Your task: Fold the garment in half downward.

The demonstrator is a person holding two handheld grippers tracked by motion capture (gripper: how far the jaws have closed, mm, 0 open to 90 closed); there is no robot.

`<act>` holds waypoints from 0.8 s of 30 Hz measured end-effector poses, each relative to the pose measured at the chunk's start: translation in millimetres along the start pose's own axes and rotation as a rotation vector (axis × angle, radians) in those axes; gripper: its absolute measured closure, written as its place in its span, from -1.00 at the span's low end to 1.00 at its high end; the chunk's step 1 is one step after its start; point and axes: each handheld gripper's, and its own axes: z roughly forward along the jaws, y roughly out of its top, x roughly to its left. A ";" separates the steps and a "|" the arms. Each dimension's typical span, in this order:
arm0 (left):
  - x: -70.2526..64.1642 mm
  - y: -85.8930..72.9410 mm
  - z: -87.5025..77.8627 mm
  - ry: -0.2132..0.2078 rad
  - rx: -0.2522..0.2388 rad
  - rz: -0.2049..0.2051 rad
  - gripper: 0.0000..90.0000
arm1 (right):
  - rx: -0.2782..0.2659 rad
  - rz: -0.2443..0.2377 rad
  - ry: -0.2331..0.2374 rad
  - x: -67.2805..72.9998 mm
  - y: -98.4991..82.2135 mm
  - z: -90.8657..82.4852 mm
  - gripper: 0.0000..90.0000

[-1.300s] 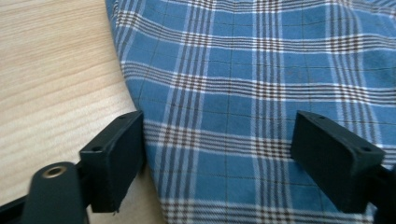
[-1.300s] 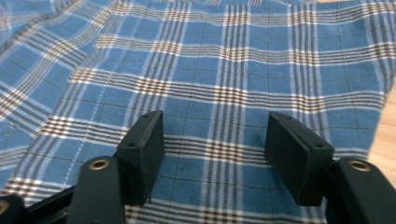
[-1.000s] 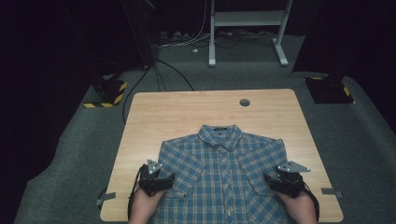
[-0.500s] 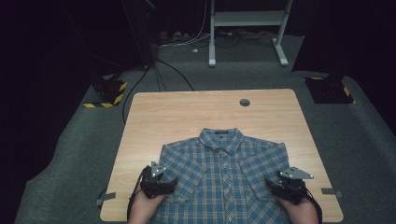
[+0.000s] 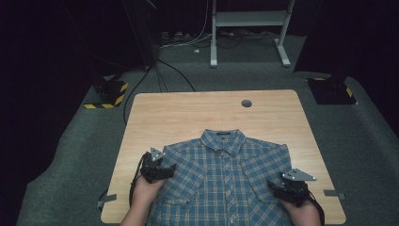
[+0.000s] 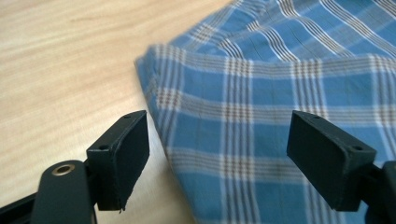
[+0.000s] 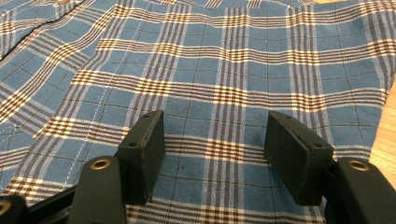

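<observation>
A soft, light plaid shirt (image 5: 226, 181) lies flat on the table (image 5: 188, 117); the left gripper (image 5: 170, 168), jaws spread and just narrowing around nothing, nears its nine o'clock fold, the best hold, while the right gripper (image 5: 273, 186) hovers spread at four o'clock.

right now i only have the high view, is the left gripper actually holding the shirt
Observer: No. In the left gripper view the left gripper is open, its jaws astride the folded edge of the shirt without pinching it.
Operator: and the right one
Observer: The right gripper is open too, both jaws apart over flat plaid cloth.
Operator: is the right one near an edge
Observer: Yes, bare table shows just past the shirt's edge beside one jaw.
</observation>
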 end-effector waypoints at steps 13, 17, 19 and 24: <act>19.0 14.9 19.9 0.014 -0.015 -0.086 -0.42 | 0.001 0.000 0.003 -0.3 0.0 -0.1 -0.16; 25.2 14.7 27.6 0.014 0.012 -0.124 -0.37 | 0.001 0.001 0.004 -0.3 0.0 -0.1 -0.16; 26.2 14.1 29.7 0.012 0.019 -0.125 -0.34 | 0.001 0.000 0.004 -0.3 -0.1 -0.1 -0.16; 25.2 13.4 29.9 0.030 0.022 -0.130 -0.17 | 0.001 0.000 0.004 -0.3 -0.1 -0.1 -0.16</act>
